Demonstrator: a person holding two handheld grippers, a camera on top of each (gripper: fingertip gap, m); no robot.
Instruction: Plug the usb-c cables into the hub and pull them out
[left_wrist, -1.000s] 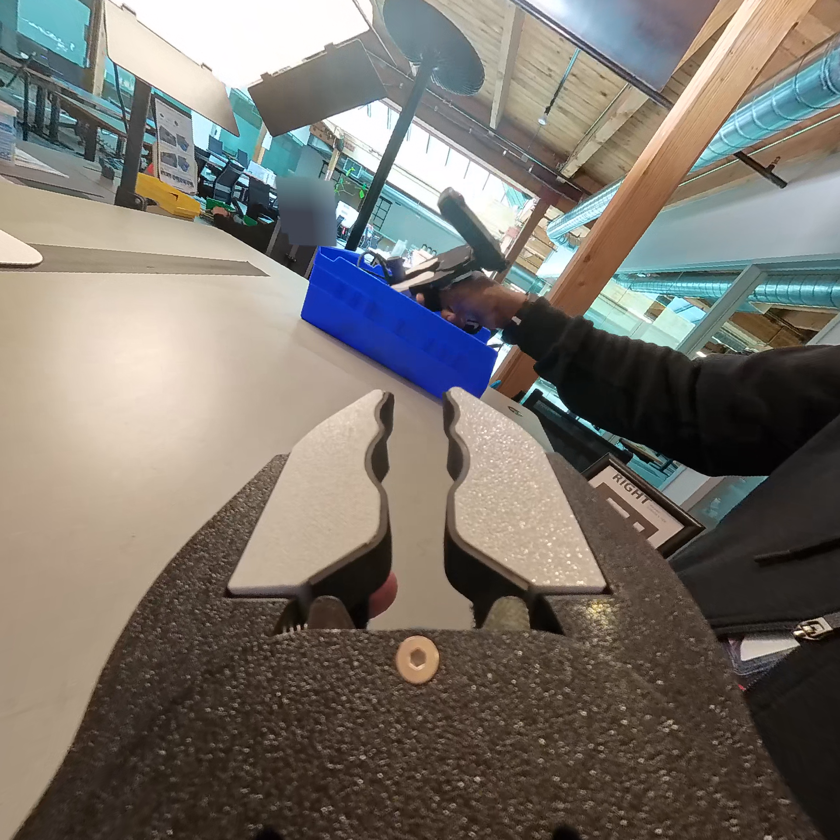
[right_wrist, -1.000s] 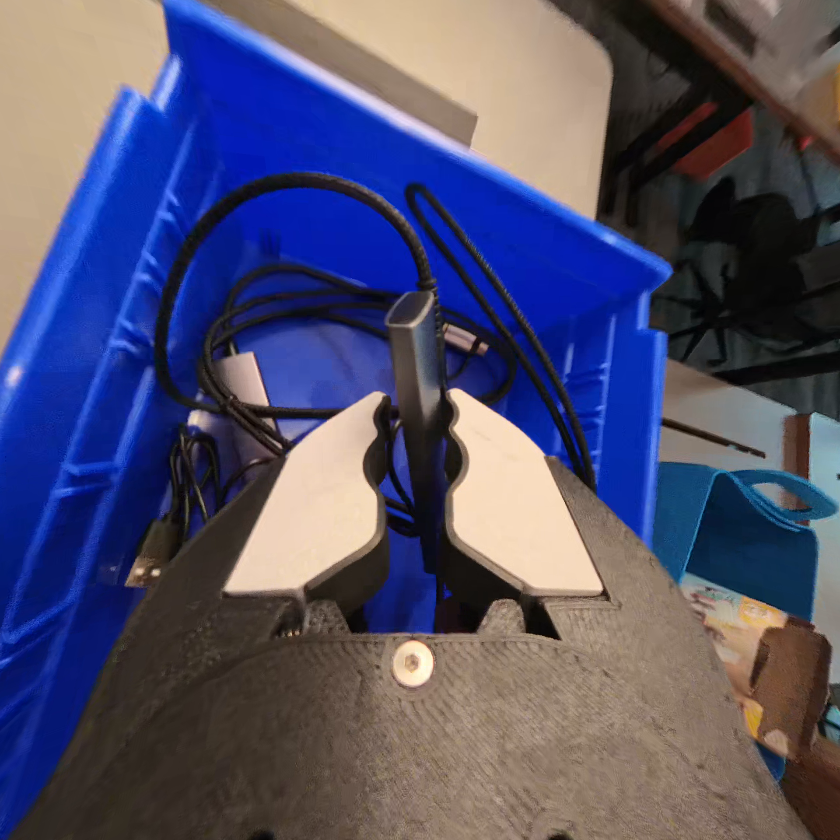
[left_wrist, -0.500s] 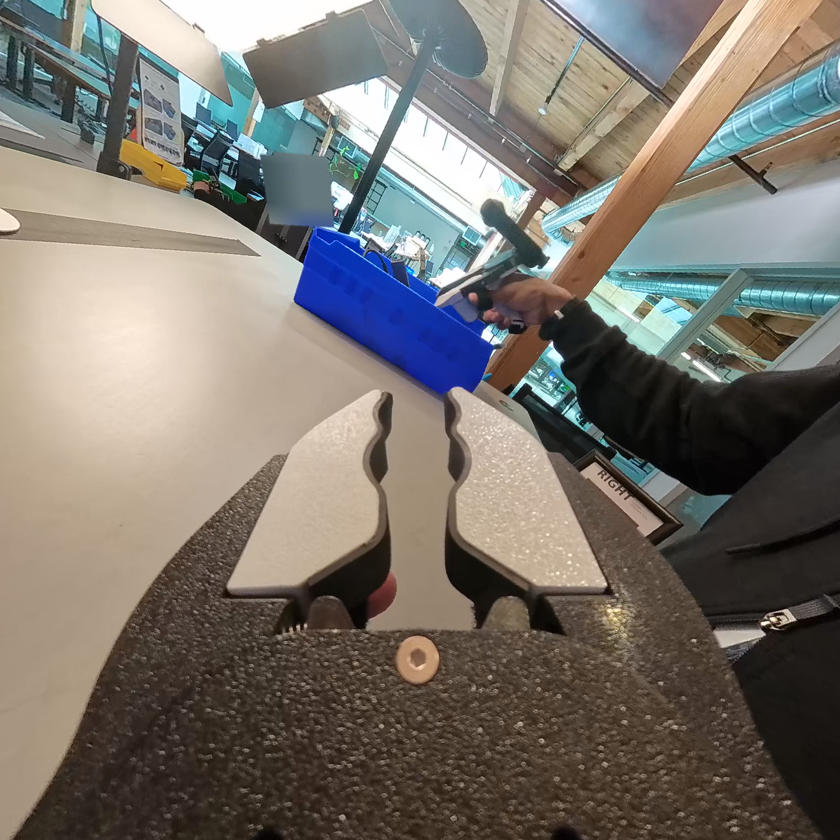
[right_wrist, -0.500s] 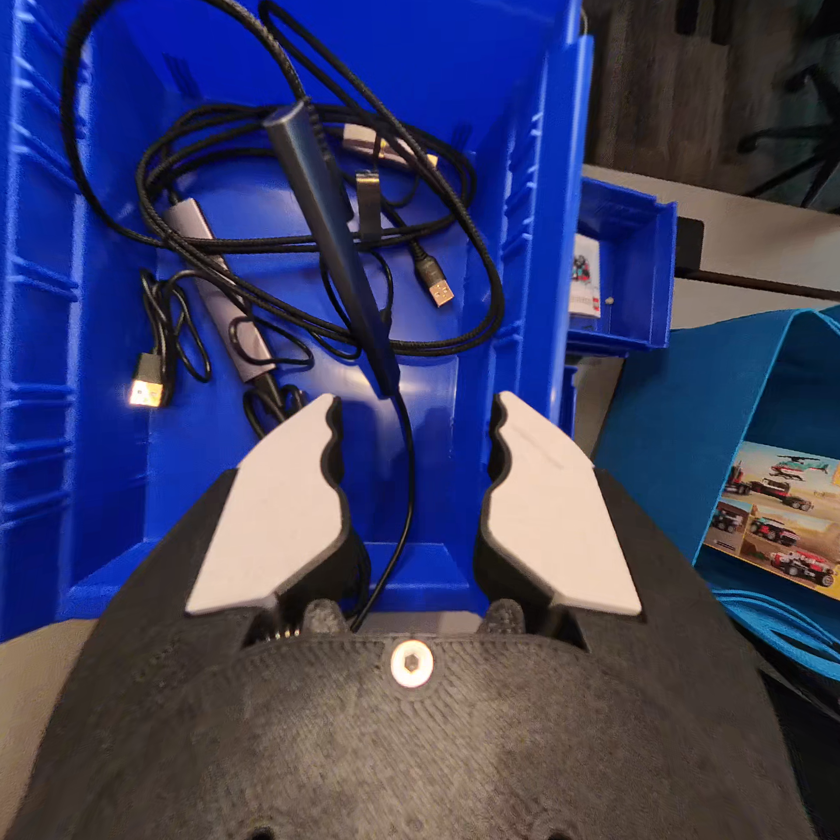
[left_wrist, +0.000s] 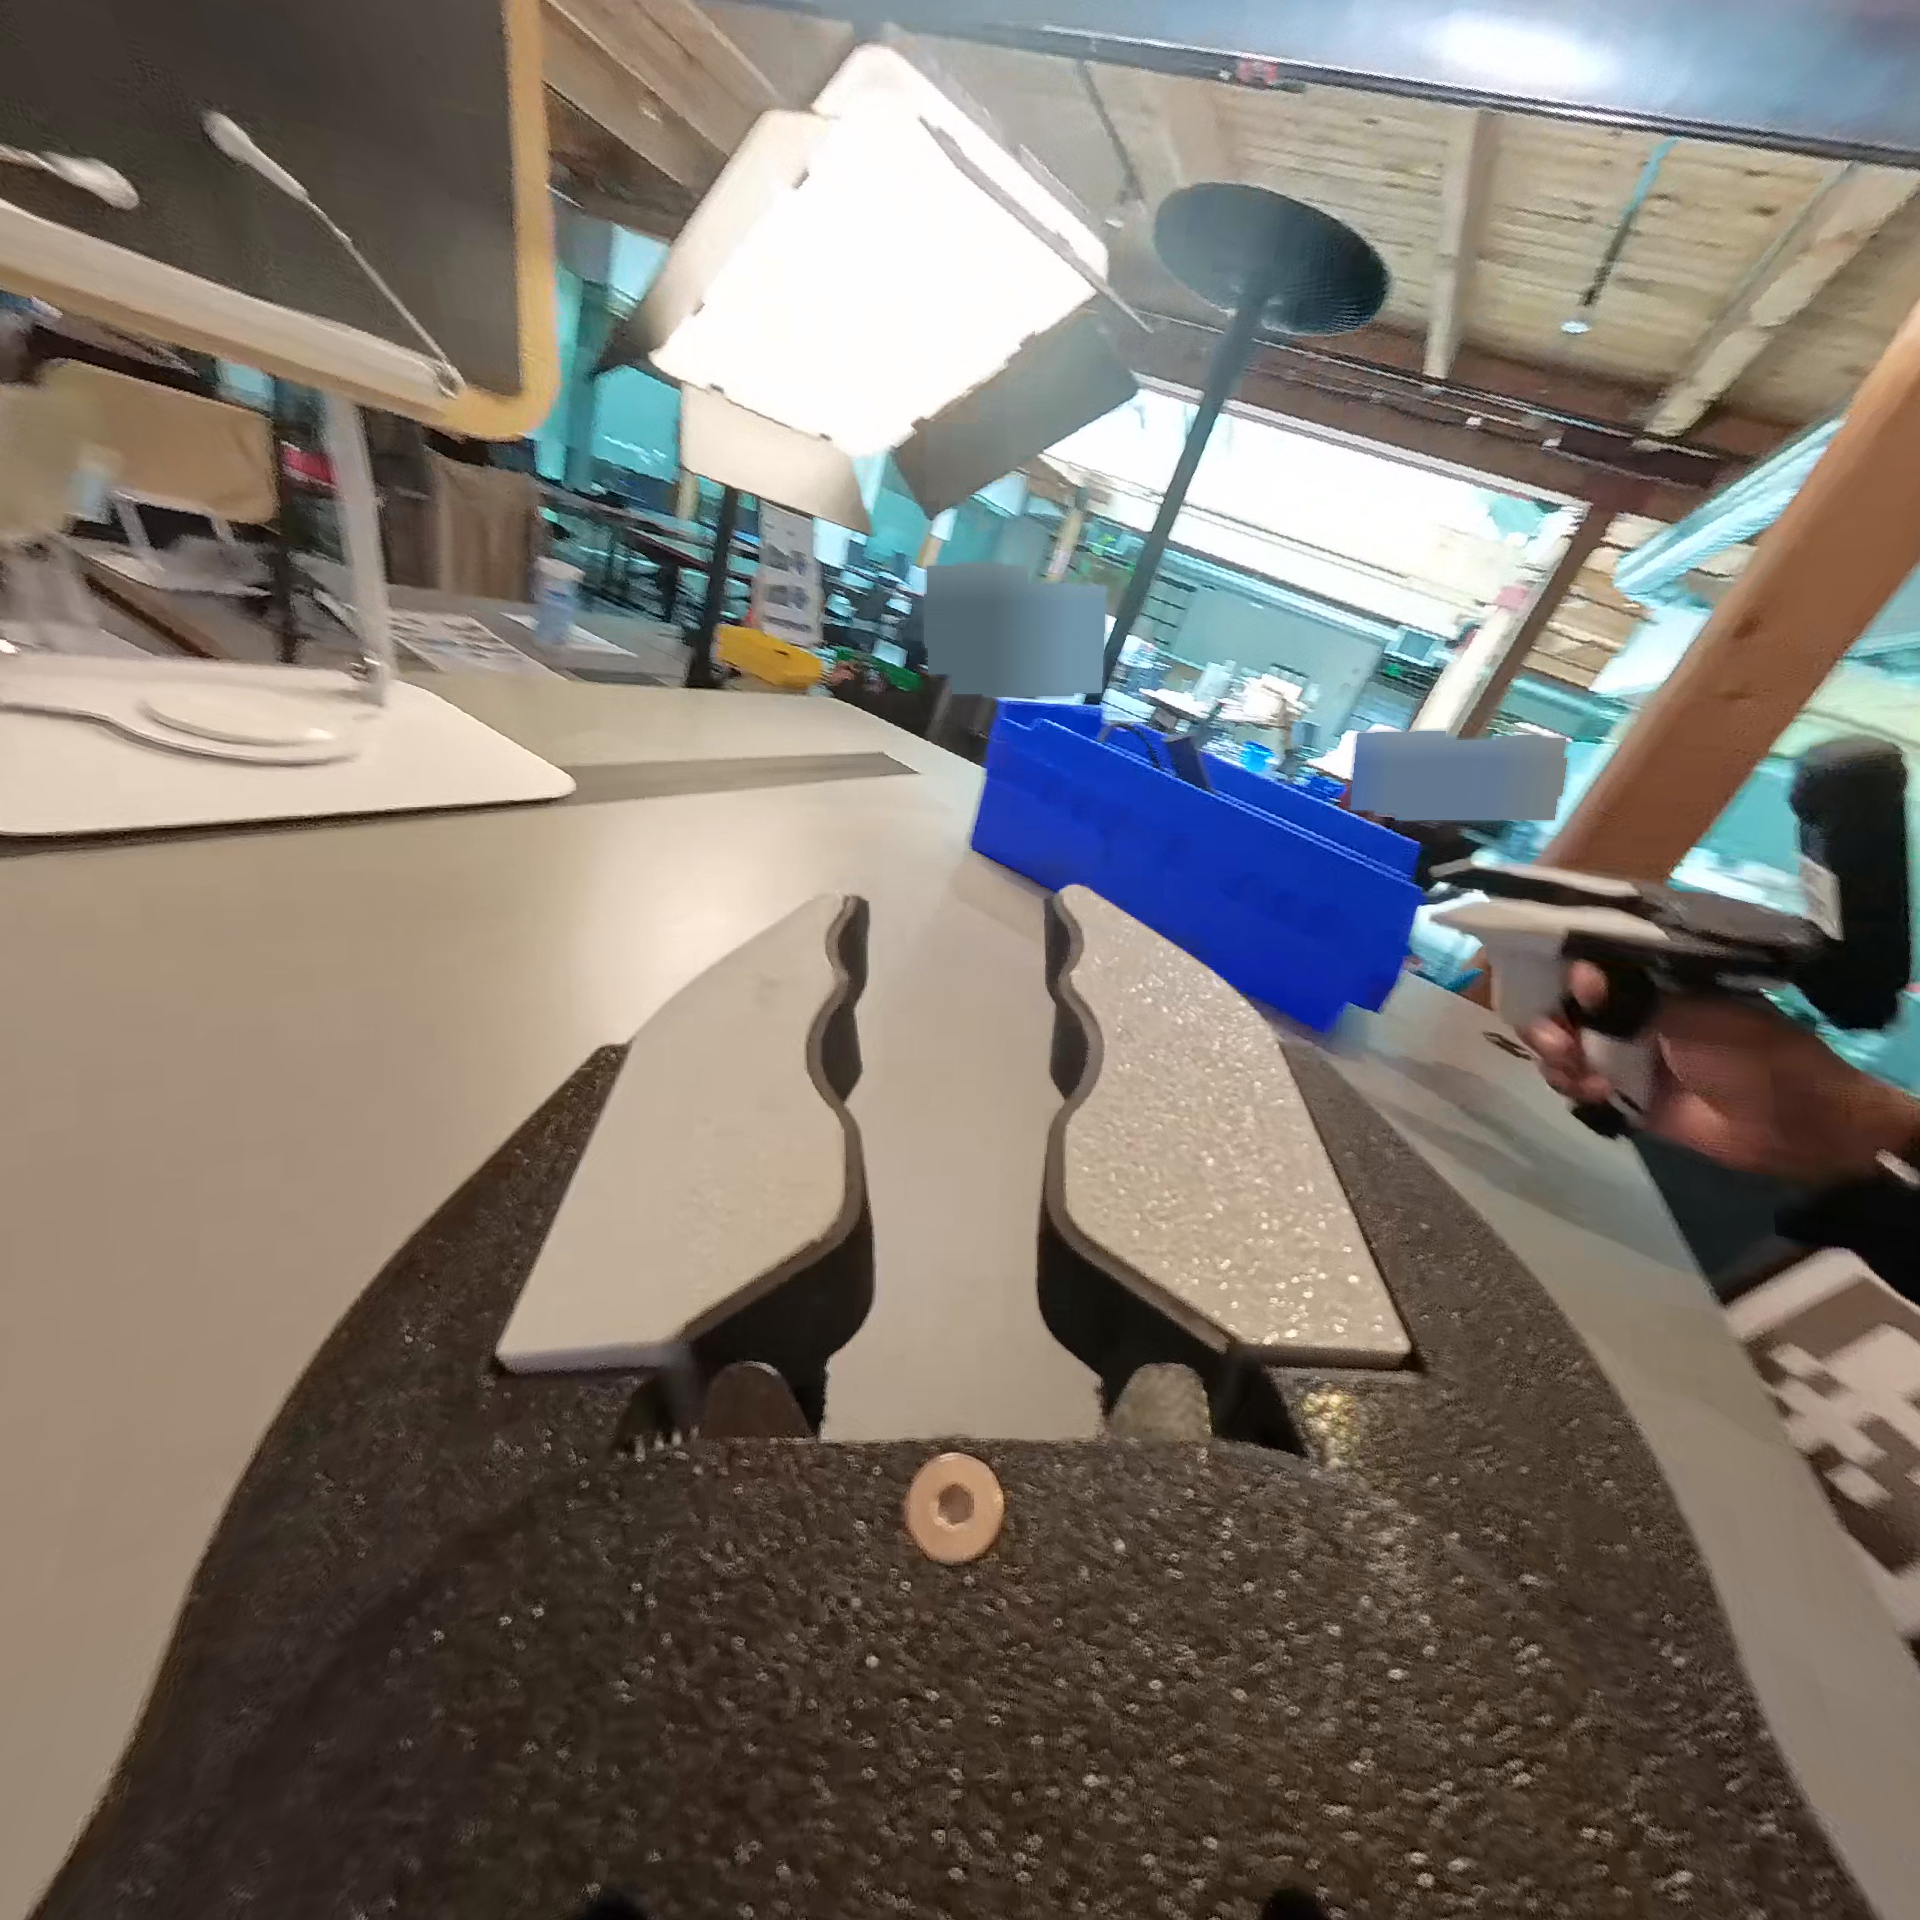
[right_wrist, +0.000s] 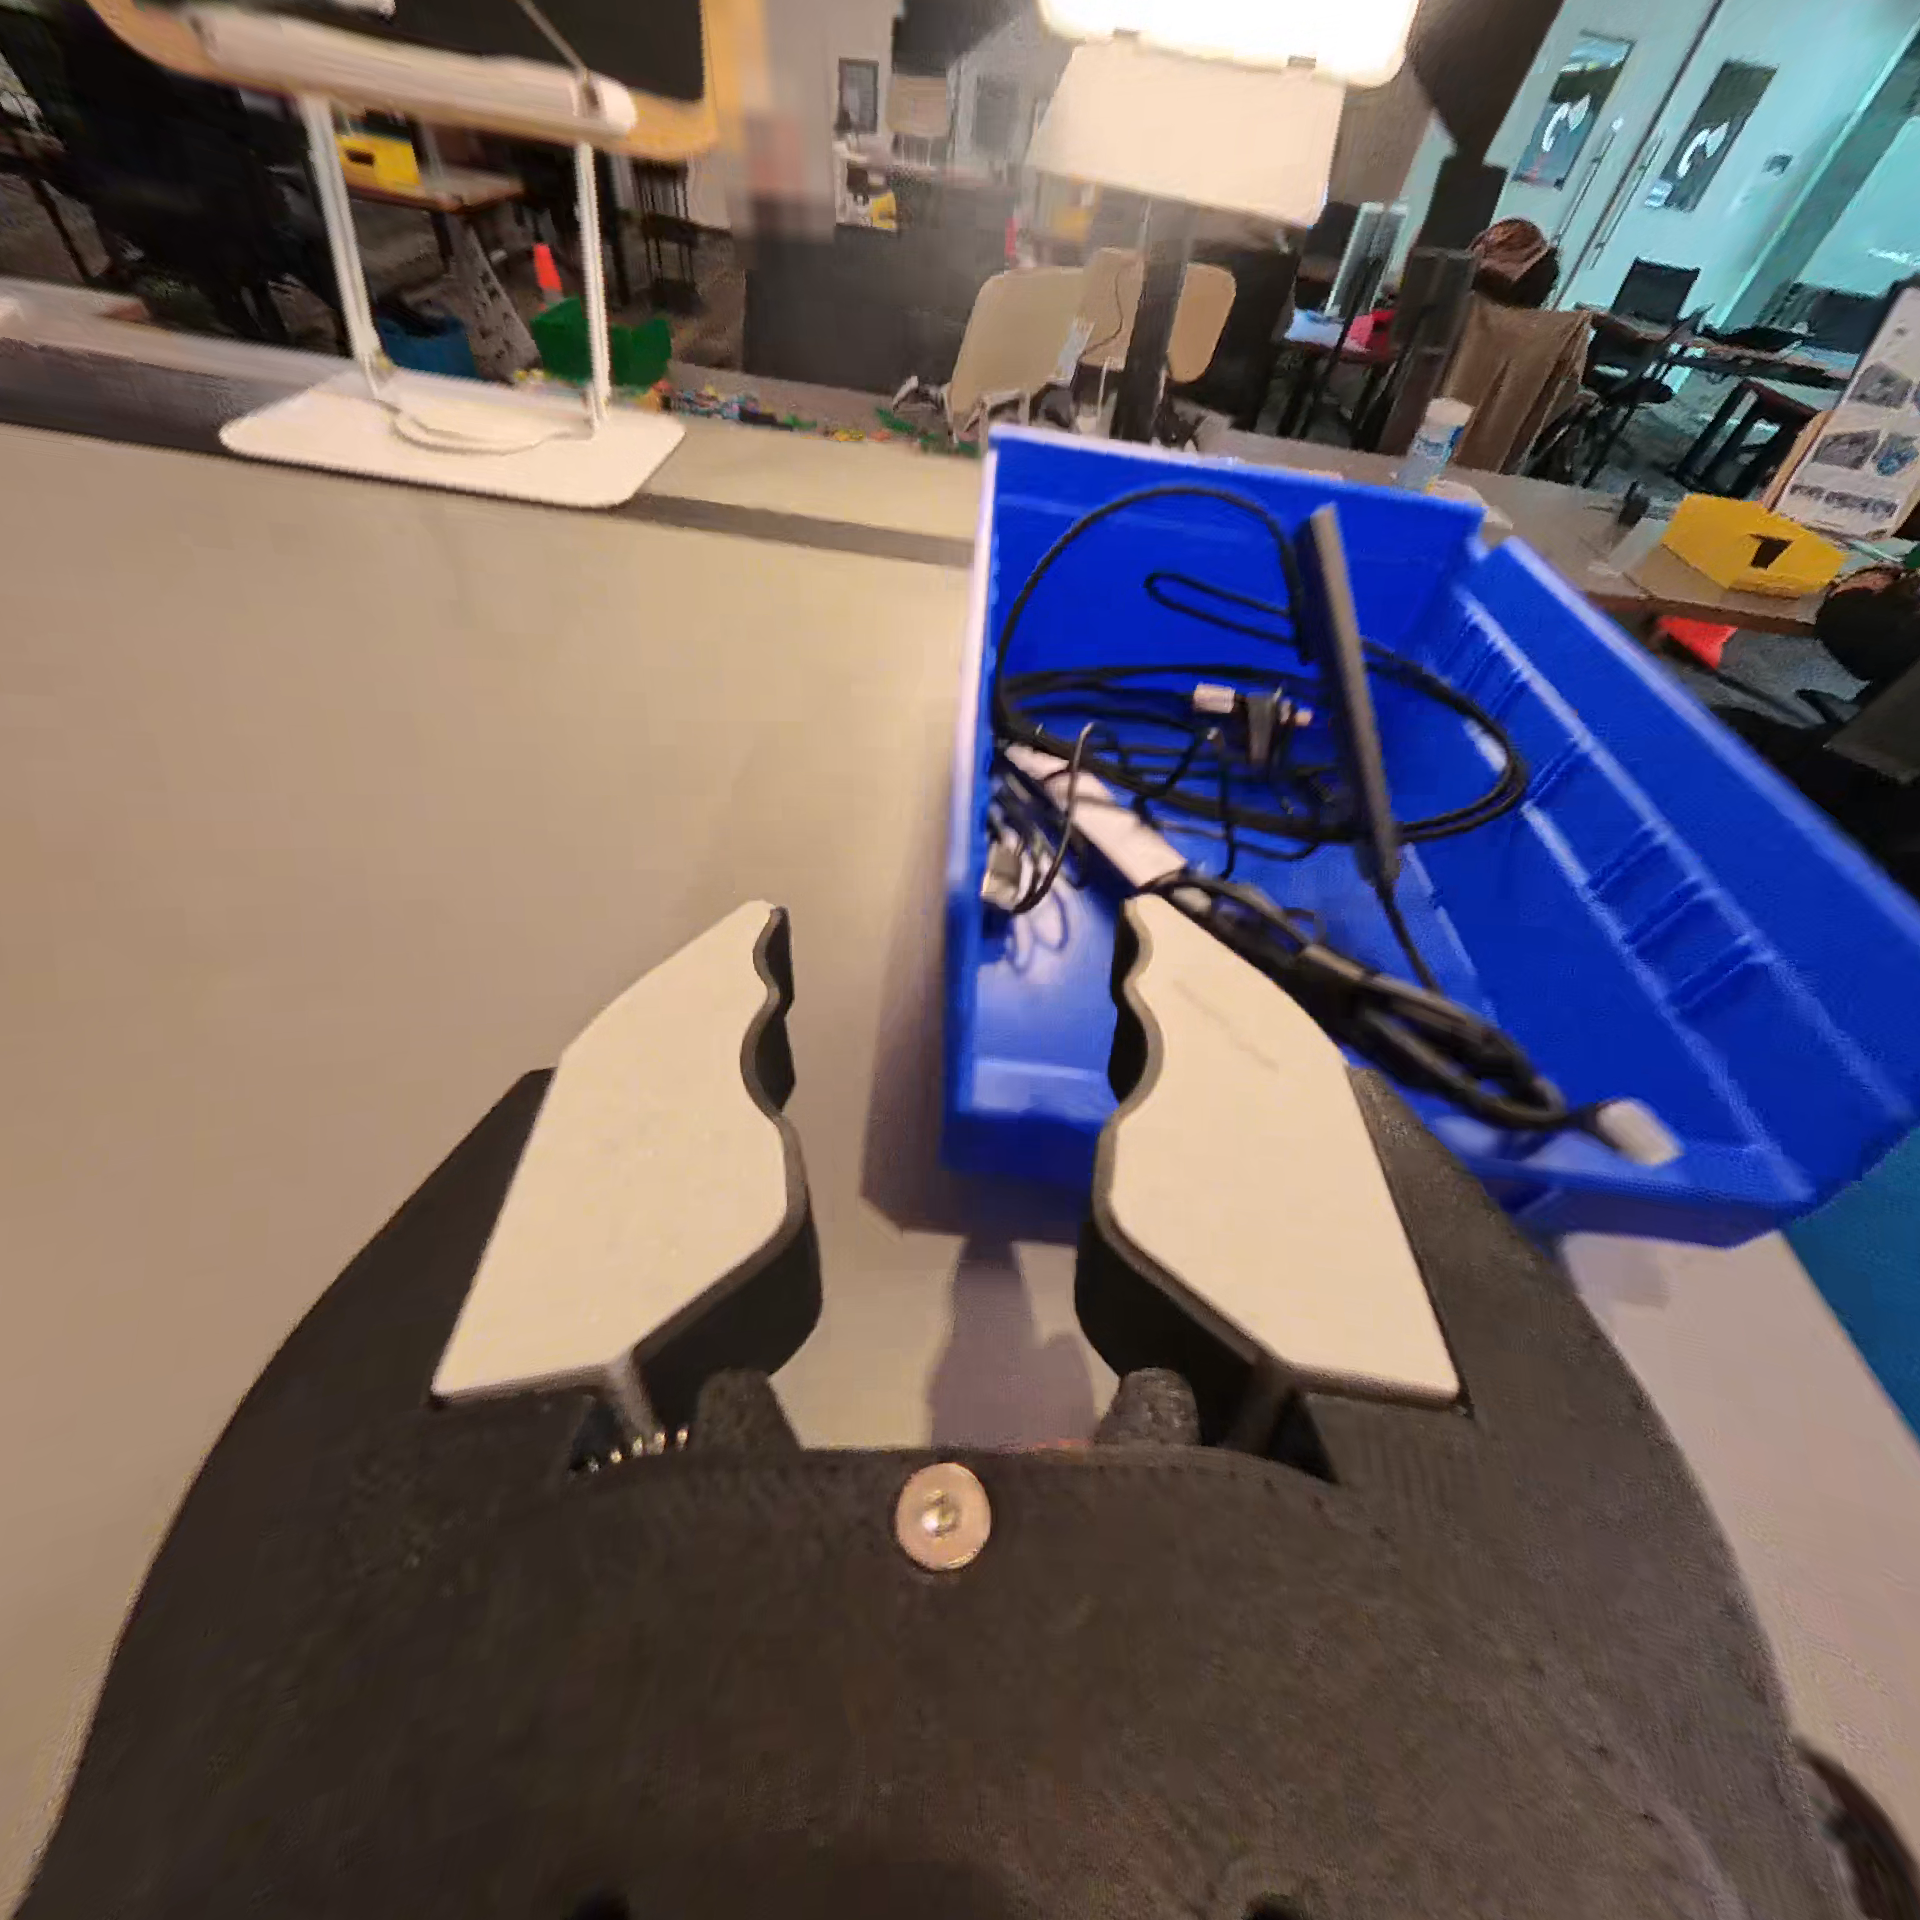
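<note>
A blue bin (right_wrist: 1662, 862) on the grey table holds tangled black cables (right_wrist: 1143, 748). A slim dark grey hub (right_wrist: 1351, 686) leans upright inside it, and a silver hub (right_wrist: 1122, 831) lies flat. One cable end with a silver plug (right_wrist: 1642, 1132) hangs over the bin's near rim. My right gripper (right_wrist: 951, 914) is open and empty, over the table just in front of the bin's left corner. My left gripper (left_wrist: 951, 914) is open and empty, low over the table. In its view the bin (left_wrist: 1195, 873) is ahead and the right gripper (left_wrist: 1455, 894) is at the right.
A white lamp base (right_wrist: 447, 447) stands at the table's far left, also in the left wrist view (left_wrist: 260, 748). A teal bag (right_wrist: 1860, 1299) sits right of the bin. A yellow box (right_wrist: 1756, 545) is on another table behind. A marker card (left_wrist: 1839, 1392) lies at the near right. One gripper's finger ends stand about 40 centimetres off the other's. The slim dark grey hub (right_wrist: 1351, 686) is about 15 centimetres from my right fingertips and 50 centimetres from my left.
My right gripper let go of the dark hub, opened, and drew back out of the bin toward the table in front. My left gripper swung left and its jaws spread a little.
</note>
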